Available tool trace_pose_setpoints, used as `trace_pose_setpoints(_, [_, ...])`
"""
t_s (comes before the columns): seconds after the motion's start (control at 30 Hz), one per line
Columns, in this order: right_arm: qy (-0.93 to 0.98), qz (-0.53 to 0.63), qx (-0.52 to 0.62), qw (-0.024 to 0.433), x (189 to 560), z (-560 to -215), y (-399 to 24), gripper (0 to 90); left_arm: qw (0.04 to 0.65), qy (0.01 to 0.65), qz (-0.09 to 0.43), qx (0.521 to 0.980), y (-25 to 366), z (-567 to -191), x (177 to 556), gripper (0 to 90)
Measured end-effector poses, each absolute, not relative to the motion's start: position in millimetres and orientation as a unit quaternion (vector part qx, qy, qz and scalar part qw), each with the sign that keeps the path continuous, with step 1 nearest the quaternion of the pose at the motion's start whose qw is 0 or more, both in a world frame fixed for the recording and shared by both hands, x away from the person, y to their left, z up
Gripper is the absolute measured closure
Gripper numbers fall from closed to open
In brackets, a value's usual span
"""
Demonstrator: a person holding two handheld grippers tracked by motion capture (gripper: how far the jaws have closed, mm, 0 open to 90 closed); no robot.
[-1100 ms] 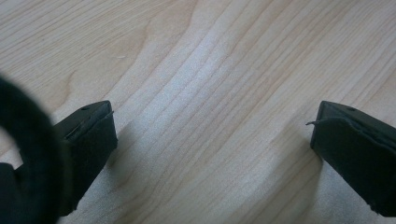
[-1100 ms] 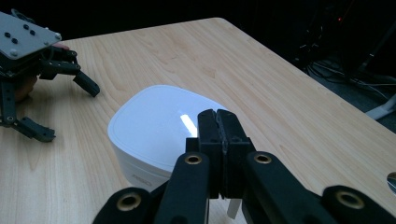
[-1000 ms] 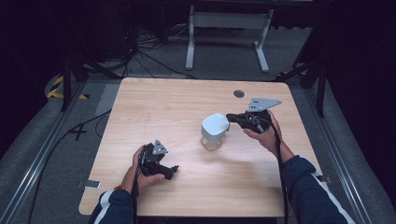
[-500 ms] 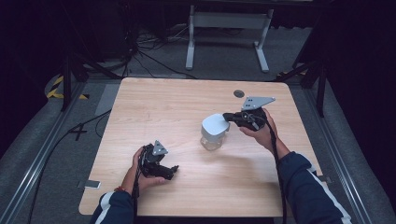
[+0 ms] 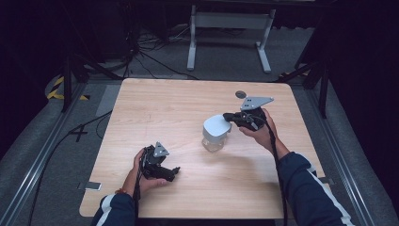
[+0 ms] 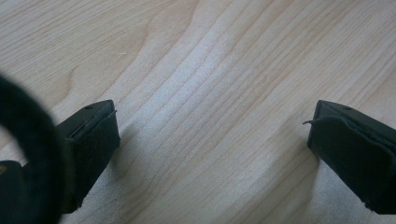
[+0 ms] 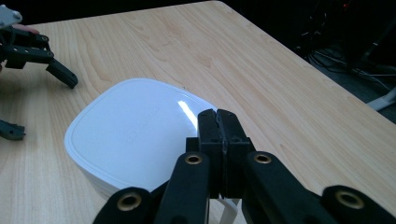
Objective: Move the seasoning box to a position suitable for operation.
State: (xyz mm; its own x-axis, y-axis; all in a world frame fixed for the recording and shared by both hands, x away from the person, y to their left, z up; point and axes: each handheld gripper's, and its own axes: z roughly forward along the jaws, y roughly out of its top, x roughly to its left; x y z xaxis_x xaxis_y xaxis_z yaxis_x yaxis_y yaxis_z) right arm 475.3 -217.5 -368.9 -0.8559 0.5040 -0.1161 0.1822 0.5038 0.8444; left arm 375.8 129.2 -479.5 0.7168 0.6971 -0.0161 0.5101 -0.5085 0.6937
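A clear container [image 5: 216,134] with a white rounded-square lid [image 7: 135,130] stands upright right of the middle of the wooden table [image 5: 164,108]. My right gripper [image 5: 229,116] reaches in from the right, and its jaws are shut together [image 7: 218,117] just over the lid's near edge. A thin white piece shows under the jaws; I cannot tell whether it is pinched. My left gripper [image 5: 171,170] rests low near the front left, held in a hand. Its jaws stand wide open [image 6: 210,135] over bare wood with nothing between them.
A small dark round disc [image 5: 241,94] lies on the table behind the right gripper. A metal stand [image 5: 230,21] and cables sit on the floor beyond the far edge. A flat grey item [image 5: 89,186] lies on the floor at the front left.
The right gripper has shifted a little to the left, further over the lid. The container and the left gripper have stayed where they were.
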Motion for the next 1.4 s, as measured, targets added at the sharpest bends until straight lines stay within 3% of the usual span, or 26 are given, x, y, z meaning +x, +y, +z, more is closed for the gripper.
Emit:
trace_pose_setpoints(0.2, [0.848,0.458,0.205,0.172,476,-369,-217,90.0,0.349,0.353,0.134,0.857,129,-479,375,2.9])
trace_pose_setpoints(0.27, [0.847,0.46,0.206,0.172,477,-370,-217,90.0,0.355,0.345,0.135,0.858,128,-477,374,10.7])
trace_pose_setpoints(0.3, [0.845,0.461,0.208,0.17,477,-370,-217,90.0,0.358,0.335,0.138,0.861,126,-475,374,22.2])
trace_pose_setpoints(0.4, [0.844,0.463,0.209,0.171,477,-370,-216,90.0,0.351,0.33,0.153,0.863,120,-472,375,28.6])
trace_pose_setpoints(0.57, [0.845,0.461,0.211,0.172,477,-370,-215,90.0,0.394,0.318,0.166,0.846,105,-449,385,35.2])
trace_pose_setpoints(0.83, [0.842,0.462,0.215,0.177,477,-371,-216,90.0,0.432,0.298,0.182,0.831,77,-427,397,37.8])
trace_pose_setpoints(0.93, [0.841,0.463,0.215,0.178,477,-371,-217,90.0,0.429,0.295,0.181,0.834,71,-424,400,51.5])
trace_pose_setpoints(1.1, [0.842,0.459,0.213,0.185,476,-371,-217,90.0,0.431,0.301,0.192,0.829,69,-420,404,65.6])
trace_pose_setpoints(1.4, [0.84,0.46,0.219,0.187,476,-371,-217,90.0,0.439,0.29,0.199,0.827,63,-408,410,75.6])
